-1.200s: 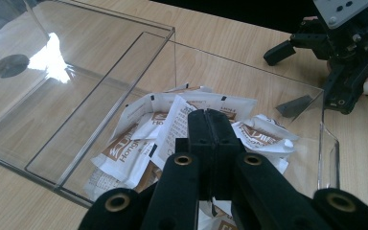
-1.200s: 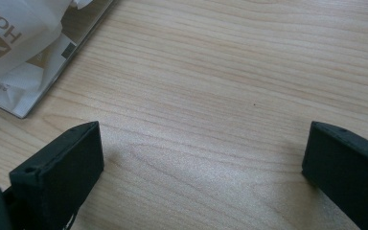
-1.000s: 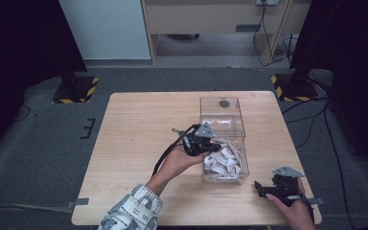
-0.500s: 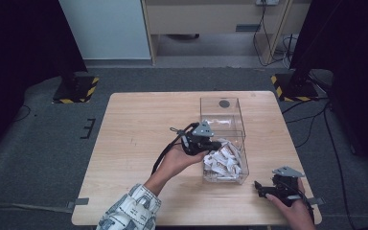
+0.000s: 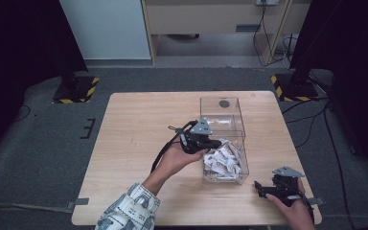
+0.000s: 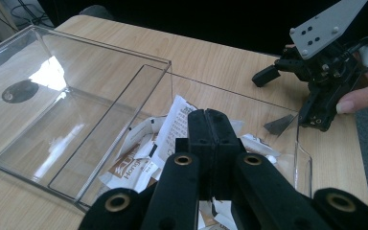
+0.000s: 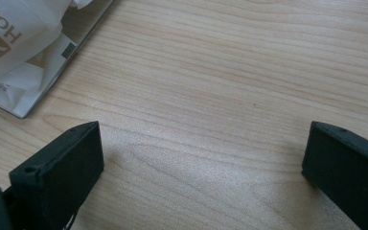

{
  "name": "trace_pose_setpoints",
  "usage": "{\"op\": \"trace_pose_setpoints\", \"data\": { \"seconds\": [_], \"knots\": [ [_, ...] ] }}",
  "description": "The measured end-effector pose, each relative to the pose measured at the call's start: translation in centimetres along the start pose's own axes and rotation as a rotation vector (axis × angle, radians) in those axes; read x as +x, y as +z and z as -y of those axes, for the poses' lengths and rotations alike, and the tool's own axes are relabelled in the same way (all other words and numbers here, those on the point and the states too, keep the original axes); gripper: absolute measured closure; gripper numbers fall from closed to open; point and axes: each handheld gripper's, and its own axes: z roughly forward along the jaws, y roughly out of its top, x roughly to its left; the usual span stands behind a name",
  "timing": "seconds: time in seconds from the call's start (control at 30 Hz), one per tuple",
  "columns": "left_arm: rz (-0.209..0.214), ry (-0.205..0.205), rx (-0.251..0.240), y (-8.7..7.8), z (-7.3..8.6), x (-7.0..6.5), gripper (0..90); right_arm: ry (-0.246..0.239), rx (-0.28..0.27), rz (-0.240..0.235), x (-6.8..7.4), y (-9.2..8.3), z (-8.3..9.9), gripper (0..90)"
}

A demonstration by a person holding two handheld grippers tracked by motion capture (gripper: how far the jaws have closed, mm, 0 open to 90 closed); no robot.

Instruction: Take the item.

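Near the middle of the wooden table (image 5: 139, 143) we see a clear plastic box (image 5: 223, 110) standing open, its near half heaped with white and brown paper packets (image 5: 224, 160) and its far half bare except for a dark round spot (image 5: 224, 103) on the bottom. The left gripper (image 5: 215, 143) hangs at the left rim of the box, just above the packets, with the person's left hand (image 5: 175, 160) around its body and a patterned sleeve (image 5: 129, 211) coming in from the near edge. In the left gripper view its jaws are pressed flat together with no gap, and we can make out nothing caught between them; the tips sit over the heap, where one white packet (image 6: 177, 122) stands up right behind them, but we cannot tell whether they touch it. The right gripper (image 5: 258, 188) rests low at the near right corner of the table, well apart from the box and to its right, held by the right hand (image 5: 294, 213). Its jaws stand wide apart over bare wood in the right gripper view, holding nothing, and the corner of a packet (image 7: 24, 57) behind the clear wall shows at the far left of that view. In the left gripper view the right gripper (image 6: 263, 76) appears beyond the box's far wall, its grey plate (image 6: 323, 26) raised above it.
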Motion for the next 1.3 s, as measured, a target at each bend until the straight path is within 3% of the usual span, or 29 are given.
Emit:
{"op": "trace_pose_setpoints", "data": {
  "seconds": [1.3],
  "knots": [
    [-0.032, -0.017, -0.083, -3.3, -0.5, 1.1, 89.5, 0.004, 0.0, 0.002, 0.0, 0.0, 0.0, 0.8]
  ]
}}
